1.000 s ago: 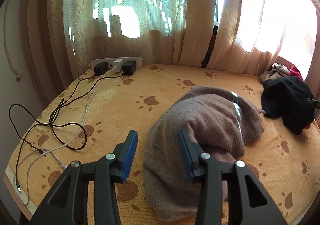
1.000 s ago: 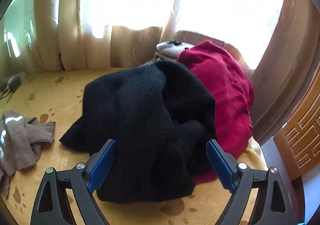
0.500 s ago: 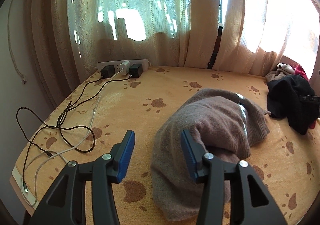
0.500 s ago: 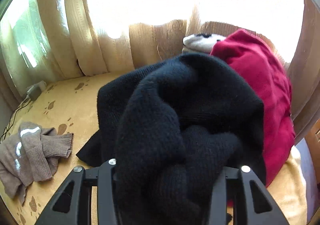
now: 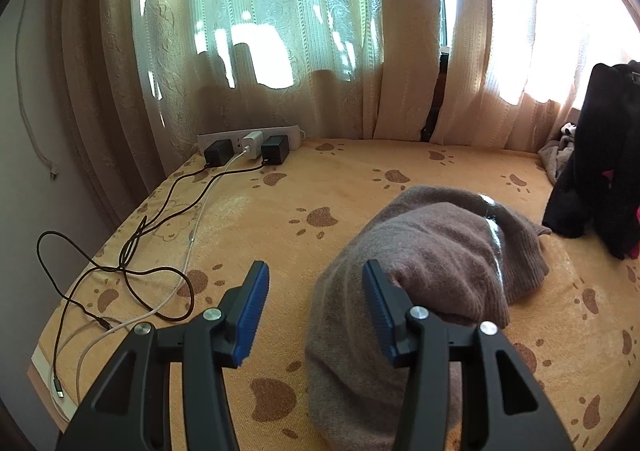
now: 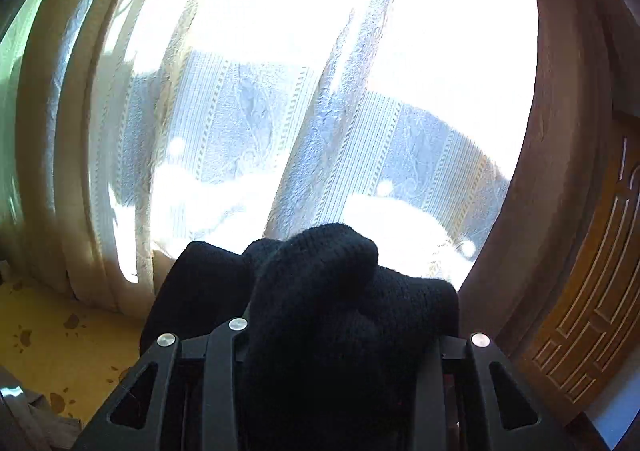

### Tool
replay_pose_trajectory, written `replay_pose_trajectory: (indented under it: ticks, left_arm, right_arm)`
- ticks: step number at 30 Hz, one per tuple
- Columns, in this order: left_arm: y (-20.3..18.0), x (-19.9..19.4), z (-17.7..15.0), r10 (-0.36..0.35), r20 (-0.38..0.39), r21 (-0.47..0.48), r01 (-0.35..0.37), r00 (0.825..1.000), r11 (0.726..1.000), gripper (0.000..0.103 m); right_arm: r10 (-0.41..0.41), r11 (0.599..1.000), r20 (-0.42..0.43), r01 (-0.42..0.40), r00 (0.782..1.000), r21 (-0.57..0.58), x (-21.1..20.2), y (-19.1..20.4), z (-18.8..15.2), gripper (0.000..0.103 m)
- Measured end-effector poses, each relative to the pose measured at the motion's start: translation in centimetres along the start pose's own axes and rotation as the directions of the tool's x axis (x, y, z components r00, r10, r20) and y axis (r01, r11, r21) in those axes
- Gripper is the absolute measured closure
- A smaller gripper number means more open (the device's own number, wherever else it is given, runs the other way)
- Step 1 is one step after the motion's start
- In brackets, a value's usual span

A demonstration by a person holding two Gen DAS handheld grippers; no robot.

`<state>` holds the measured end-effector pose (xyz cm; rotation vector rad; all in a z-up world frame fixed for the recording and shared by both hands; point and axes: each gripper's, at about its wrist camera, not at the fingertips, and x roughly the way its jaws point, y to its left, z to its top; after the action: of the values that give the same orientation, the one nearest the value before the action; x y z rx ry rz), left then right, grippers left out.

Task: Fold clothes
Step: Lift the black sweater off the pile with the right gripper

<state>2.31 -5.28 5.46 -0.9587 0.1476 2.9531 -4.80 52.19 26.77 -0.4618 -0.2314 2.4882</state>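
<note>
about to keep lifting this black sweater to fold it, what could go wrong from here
The right gripper is closing on a thick bunch of the black sweater, so the knit may slip out. Its hanging end still drapes over the red garment and may drag it. The left gripper hangs open above the brown sweater, supporting nothing.

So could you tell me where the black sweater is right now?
The black sweater is bunched in the closing right gripper, hanging at the left wrist view's right edge, beyond the brown sweater.
</note>
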Motion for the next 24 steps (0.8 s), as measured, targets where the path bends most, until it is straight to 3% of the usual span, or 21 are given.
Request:
replay_pose_trajectory:
  ticks: [5,8,12,14,18,20,22,24]
  left_arm:
    - [0.4,1.7,0.6,0.038,-0.019,-0.009,-0.038,0.999,0.999,0.049]
    - [0.7,2.8,1.0,0.063,-0.027,-0.022,-0.064,0.998,0.998,0.049]
    - [1.0,4.2,1.4,0.088,-0.034,-0.050,-0.090,0.996,0.995,0.049]
    - [1.0,5.0,1.6,0.088,-0.042,-0.061,-0.091,0.995,0.994,0.049]
    - [0.9,5.8,1.9,0.081,-0.044,-0.067,-0.083,0.996,0.994,0.049]
    - [0.8,5.9,2.0,0.076,-0.045,-0.061,-0.079,0.996,0.995,0.048]
    - [0.8,5.9,2.1,0.069,-0.049,-0.055,-0.072,0.996,0.996,0.048]
    - [0.8,5.8,2.1,0.061,-0.050,-0.049,-0.063,0.997,0.997,0.048]
  right_arm:
    - [-0.187,0.976,0.055,0.179,0.981,0.127,2.8,-5.6,5.4,0.066]
    - [-0.289,0.952,0.061,0.280,0.955,0.126,5.1,-6.9,7.8,0.066]
    - [-0.350,0.933,0.014,0.348,0.936,0.093,9.4,-7.1,9.5,0.066]
    - [-0.333,0.942,-0.052,0.334,0.942,0.031,13.1,-5.8,9.1,0.065]
    - [-0.199,0.980,-0.229,0.197,0.953,-0.032,17.1,-3.0,4.5,0.060]
    - [-0.105,0.994,-0.336,0.108,0.936,-0.009,18.9,-2.0,1.5,0.058]
    - [-0.037,0.999,-0.403,0.045,0.915,0.011,19.7,-1.1,-1.2,0.035]
    - [0.000,1.000,-0.436,0.005,0.900,0.010,19.5,-0.3,-3.6,0.031]
